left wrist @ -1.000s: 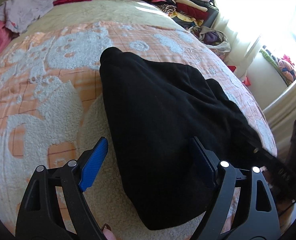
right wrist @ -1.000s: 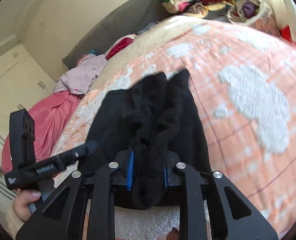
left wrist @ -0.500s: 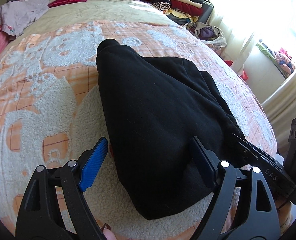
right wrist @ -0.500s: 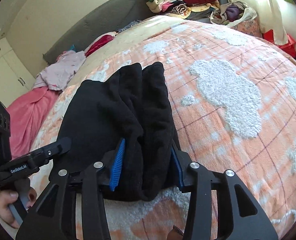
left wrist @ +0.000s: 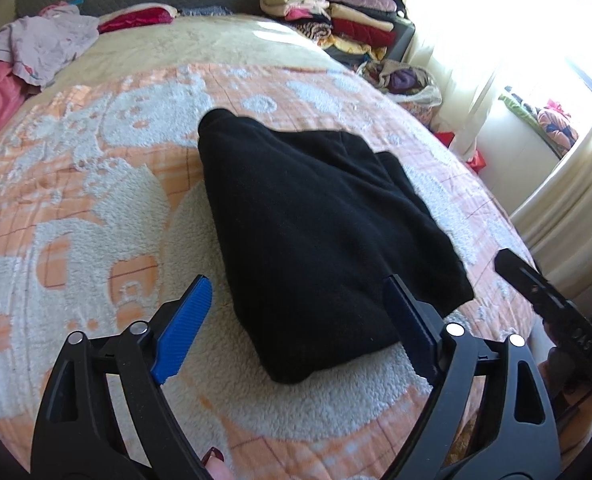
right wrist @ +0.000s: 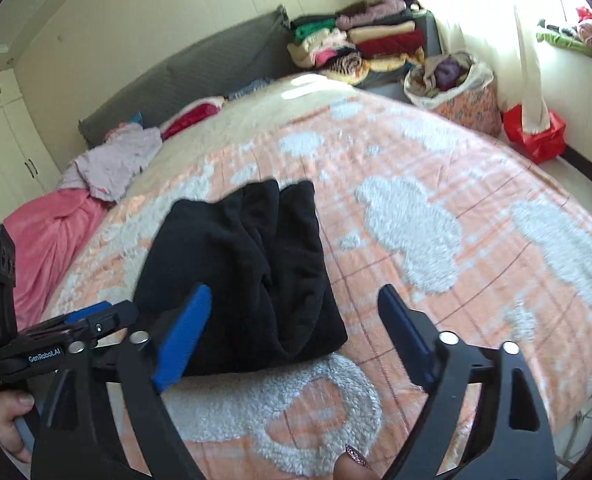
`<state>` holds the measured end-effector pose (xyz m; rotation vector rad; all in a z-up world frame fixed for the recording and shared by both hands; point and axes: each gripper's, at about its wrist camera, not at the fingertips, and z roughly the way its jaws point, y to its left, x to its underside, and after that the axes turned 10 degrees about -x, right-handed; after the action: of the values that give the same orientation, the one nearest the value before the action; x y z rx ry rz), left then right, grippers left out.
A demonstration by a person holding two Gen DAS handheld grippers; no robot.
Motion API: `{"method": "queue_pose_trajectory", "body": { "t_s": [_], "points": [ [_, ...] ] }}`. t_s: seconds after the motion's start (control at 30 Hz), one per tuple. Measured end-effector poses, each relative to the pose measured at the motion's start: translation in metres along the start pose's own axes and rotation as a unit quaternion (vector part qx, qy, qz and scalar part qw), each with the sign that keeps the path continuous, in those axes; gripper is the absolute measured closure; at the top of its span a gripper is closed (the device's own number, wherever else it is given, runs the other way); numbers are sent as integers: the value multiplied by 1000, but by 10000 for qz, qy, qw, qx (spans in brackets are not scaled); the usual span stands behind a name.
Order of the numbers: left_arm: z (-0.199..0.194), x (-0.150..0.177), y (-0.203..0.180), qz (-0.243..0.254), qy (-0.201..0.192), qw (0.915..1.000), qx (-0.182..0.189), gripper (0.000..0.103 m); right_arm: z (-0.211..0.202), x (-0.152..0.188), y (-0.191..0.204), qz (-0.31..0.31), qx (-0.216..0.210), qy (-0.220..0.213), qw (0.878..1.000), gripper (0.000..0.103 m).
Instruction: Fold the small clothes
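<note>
Since the earlier frame, my right gripper (right wrist: pixel 292 332) has let go of the black garment (right wrist: pixel 248 280) and its jaws are opening, nothing between them. My left gripper (left wrist: pixel 297 320) is opening too, straddling the garment's near edge without pinching; folded, it is lying on the orange blanket (left wrist: pixel 76 200). Only the right view is showing "GenRobot.AI".

Both wrist cameras look forward and steeply down along their own fingers, close over the bed (left wrist: pixel 96 208) – the left from the black garment's (left wrist: pixel 315 220) near-left, the right from its right; both share the garment and headboard (right wrist: pixel 200 68)
</note>
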<state>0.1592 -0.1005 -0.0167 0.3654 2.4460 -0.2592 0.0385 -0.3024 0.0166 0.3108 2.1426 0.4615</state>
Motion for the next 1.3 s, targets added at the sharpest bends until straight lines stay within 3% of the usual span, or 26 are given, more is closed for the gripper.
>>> {"method": "queue_pose_trajectory", "body": {
  "t_s": [0.07, 0.13, 0.27, 0.6, 0.87, 1.13, 1.3],
  "points": [
    [-11, 2, 3, -26, -109, 9999, -2, 20, -11, -2, 4, -76, 1, -128, 9999, 7],
    [-20, 3, 5, -23, -191, 9998, -10, 9, -20, -3, 9, -166, 15, -230, 9996, 5],
    [-37, 8, 12, -65, -319, 9994, 67, 10, -38, -1, 21, -371, -3, -403, 9985, 5],
    [-70, 28, 20, 79, -687, 9971, -318, 10, -63, 14, 48, -714, 17, -597, 9957, 5],
    [-80, 53, 30, 35, -695, 9967, -414, 10, -68, 40, 59, -877, 70, -383, 9954, 5],
    [-72, 84, 37, -58, -493, 9977, -463, 10, -42, 83, 49, -984, 409, 359, 9937, 5],
    [-65, 94, 40, -107, -348, 9980, -520, 10, -38, 89, 44, -858, 412, 406, 9946, 5]
  ]
}}
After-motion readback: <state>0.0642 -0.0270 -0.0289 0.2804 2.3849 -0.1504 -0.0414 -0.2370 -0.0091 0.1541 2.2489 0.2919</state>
